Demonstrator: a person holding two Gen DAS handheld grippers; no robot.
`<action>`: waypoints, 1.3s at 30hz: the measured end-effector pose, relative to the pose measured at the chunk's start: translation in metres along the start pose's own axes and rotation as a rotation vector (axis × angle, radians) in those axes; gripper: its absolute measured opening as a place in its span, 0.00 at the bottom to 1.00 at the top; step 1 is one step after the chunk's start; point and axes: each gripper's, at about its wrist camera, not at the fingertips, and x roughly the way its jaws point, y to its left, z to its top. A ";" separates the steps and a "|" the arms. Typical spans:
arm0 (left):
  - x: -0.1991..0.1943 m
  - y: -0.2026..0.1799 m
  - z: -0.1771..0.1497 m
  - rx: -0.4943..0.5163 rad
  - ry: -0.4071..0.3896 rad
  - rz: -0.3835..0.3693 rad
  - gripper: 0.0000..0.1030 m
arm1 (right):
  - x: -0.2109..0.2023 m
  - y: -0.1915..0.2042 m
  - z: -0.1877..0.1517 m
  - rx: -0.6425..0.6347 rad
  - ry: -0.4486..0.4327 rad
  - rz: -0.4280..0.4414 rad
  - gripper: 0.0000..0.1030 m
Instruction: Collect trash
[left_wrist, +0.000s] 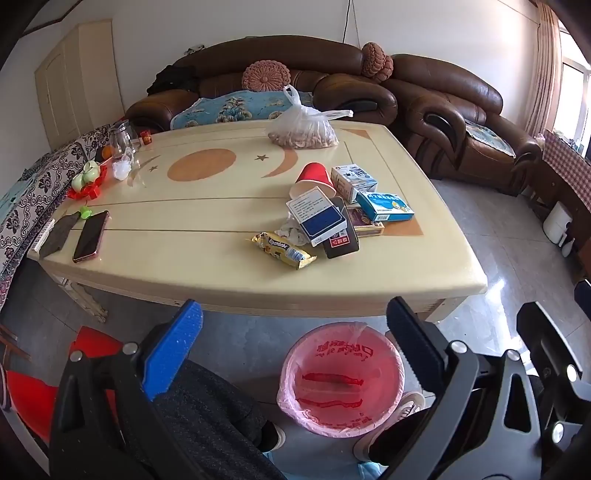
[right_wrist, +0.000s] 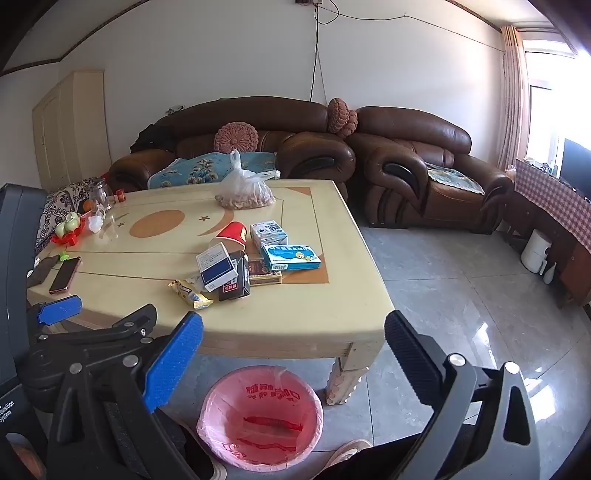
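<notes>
The trash sits in a small heap on the right part of the table (left_wrist: 207, 273), near its front edge. In the heap is a red paper cup (left_wrist: 313, 180) lying on its side, with a white milk carton (left_wrist: 352, 181) just beside it. A light blue box (left_wrist: 384, 206) lies in front of the carton. A white and dark blue box (left_wrist: 317, 216) leans on a dark brown box (left_wrist: 341, 236), and a flat brown pack (left_wrist: 364, 220) lies partly under the others. A yellow snack wrapper (left_wrist: 282, 250) lies at the front of the heap, next to a crumpled tissue (left_wrist: 293, 232).

On the floor in front of the table stands a bin (left_wrist: 338, 376) lined with a pink bag — it has no trash from the table in it.

The left claw (left_wrist: 295, 347) is spread wide and grips nothing; it hangs over the floor, above the bin. The right claw (right_wrist: 295, 354) is spread wide too, with nothing between its fingers.

Farther back on the table is a clear plastic bag (left_wrist: 304, 127) of nuts. At the left side lie a phone (left_wrist: 90, 236), a glass jar (left_wrist: 123, 142) and some small green cups (left_wrist: 86, 177) on a red stand. Behind the table stands a brown sofa (left_wrist: 280, 62) with round pink cushions — and a matching armchair (left_wrist: 461, 110) to the right.
</notes>
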 end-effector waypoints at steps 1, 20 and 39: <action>0.000 0.000 0.000 0.001 0.001 0.002 0.95 | -0.001 0.000 0.000 0.001 -0.010 0.002 0.94; 0.000 -0.002 -0.002 -0.002 0.005 -0.002 0.95 | -0.009 0.000 0.003 0.002 -0.021 0.011 0.94; -0.008 0.003 0.002 -0.012 -0.004 -0.005 0.95 | -0.012 0.000 0.003 0.013 -0.028 0.033 0.94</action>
